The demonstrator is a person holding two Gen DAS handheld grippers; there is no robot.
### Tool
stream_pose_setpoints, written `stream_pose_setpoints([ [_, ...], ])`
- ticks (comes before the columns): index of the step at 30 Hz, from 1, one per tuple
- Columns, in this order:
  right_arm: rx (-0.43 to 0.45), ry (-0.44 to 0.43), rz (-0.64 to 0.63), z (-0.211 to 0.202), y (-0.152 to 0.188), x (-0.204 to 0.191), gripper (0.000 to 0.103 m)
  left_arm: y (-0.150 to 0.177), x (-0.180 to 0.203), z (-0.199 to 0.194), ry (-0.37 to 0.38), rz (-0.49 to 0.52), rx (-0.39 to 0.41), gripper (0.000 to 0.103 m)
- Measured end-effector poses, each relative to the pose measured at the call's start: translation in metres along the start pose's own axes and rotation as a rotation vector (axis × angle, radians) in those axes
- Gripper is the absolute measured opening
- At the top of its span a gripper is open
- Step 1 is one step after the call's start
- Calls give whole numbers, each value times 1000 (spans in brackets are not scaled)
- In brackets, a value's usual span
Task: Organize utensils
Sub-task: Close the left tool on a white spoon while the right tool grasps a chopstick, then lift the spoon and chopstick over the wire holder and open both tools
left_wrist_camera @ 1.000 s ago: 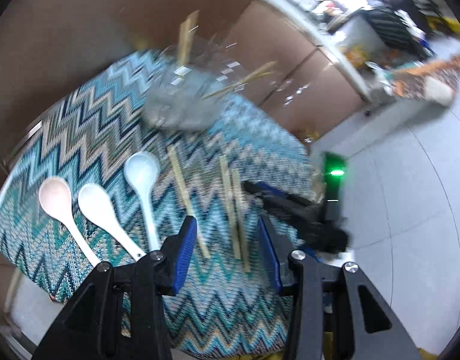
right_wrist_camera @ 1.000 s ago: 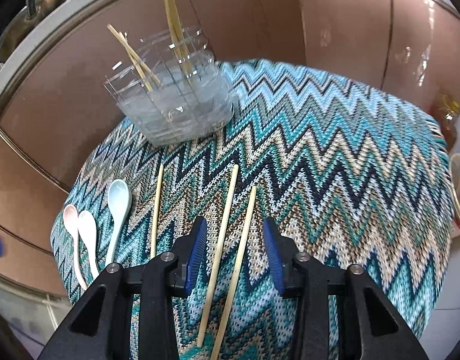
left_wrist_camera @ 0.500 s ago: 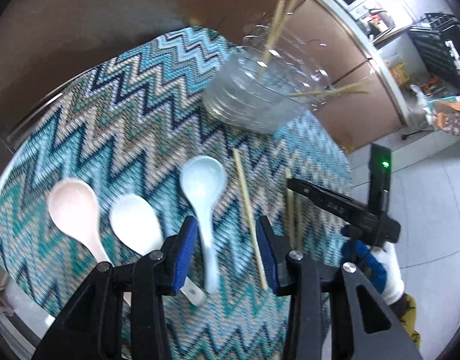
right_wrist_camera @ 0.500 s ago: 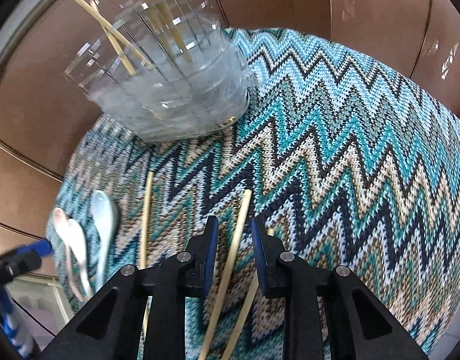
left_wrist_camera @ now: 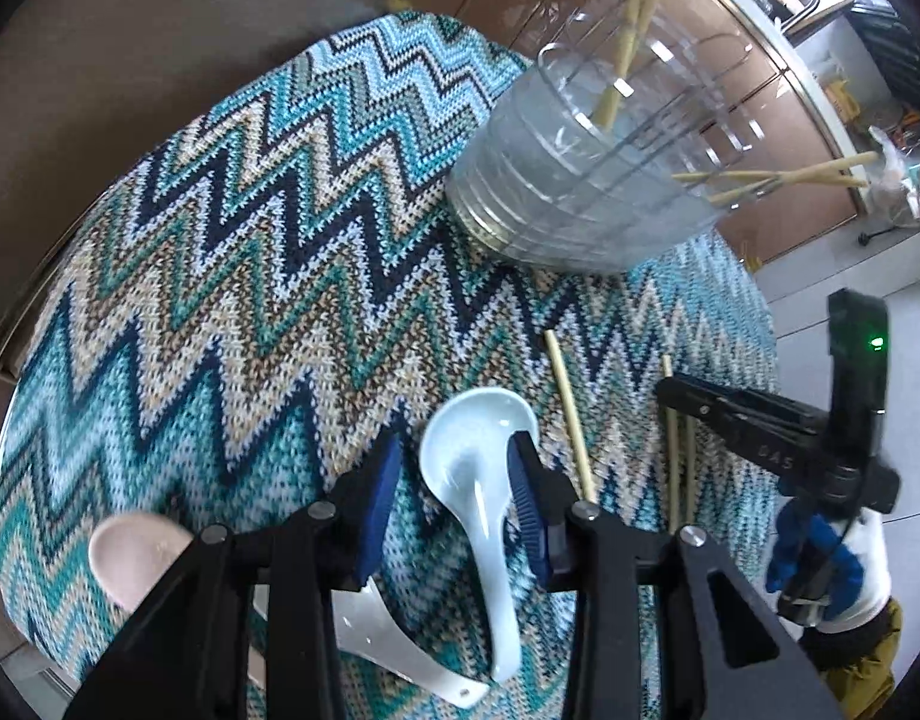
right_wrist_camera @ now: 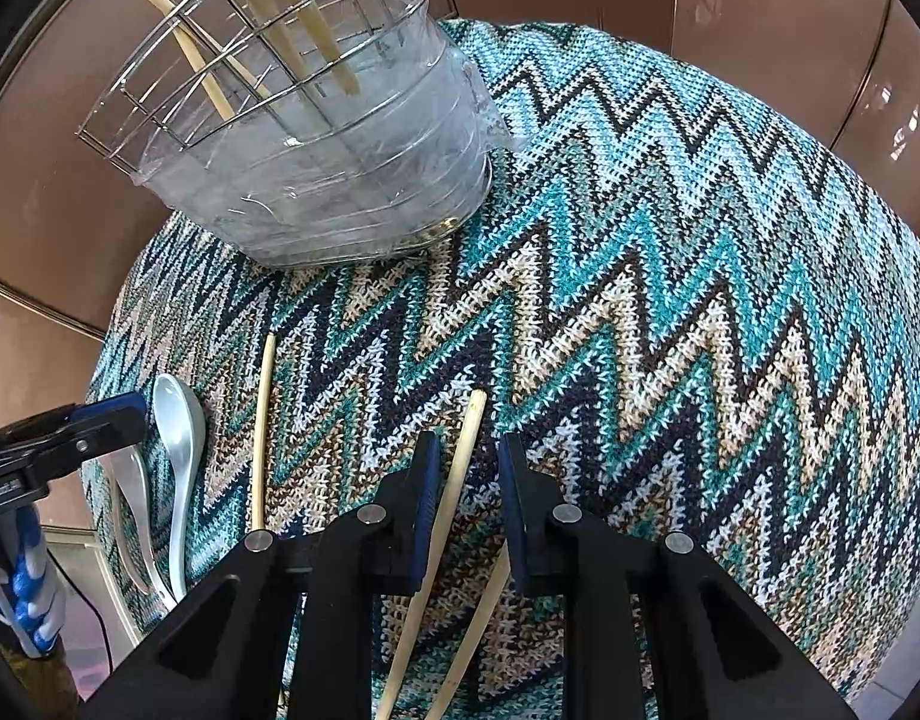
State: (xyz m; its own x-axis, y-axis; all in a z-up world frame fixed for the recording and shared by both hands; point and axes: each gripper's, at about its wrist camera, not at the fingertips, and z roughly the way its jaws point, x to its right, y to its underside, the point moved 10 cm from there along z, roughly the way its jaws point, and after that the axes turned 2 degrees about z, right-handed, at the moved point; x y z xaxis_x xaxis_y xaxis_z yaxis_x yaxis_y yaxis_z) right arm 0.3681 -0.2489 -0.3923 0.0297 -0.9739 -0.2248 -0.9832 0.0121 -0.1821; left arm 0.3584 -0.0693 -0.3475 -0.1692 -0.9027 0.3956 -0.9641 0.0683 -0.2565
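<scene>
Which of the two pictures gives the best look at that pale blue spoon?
The left wrist view: the pale blue spoon lies whole between the closing left gripper jaws. The right wrist view shows it small and foreshortened at the edge.

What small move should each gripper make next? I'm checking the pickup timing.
Probably finish closing, then lift. The left gripper, its jaws closing, straddles the pale blue spoon lying on the zigzag cloth; the right gripper, also closing, brackets a chopstick. Neither looks clamped yet, and the wire utensil holder stands just beyond.
</scene>
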Motion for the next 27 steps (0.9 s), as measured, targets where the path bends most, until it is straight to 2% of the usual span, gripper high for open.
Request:
stream_pose_setpoints([
  [5,-18,19,-2,6,-11,-1,16,0,-6,16,2,-11,-38,26],
  [10,-20,42,-7,14,-16,-8,13,0,-5,21,-7,7,-42,18],
  [13,-16,39,3,13,-10,-11,9,0,0,24,-16,6,-25,8],
  [17,5,7,13,0,5,-11,8,0,0,12,-32,4,4,5],
  [19,32,1,6,-11,7,-14,7,3,2,1,-30,7,39,5],
  [27,183,-63,-48,-66,19,-42,6,9,12,-67,-67,45,260,5],
])
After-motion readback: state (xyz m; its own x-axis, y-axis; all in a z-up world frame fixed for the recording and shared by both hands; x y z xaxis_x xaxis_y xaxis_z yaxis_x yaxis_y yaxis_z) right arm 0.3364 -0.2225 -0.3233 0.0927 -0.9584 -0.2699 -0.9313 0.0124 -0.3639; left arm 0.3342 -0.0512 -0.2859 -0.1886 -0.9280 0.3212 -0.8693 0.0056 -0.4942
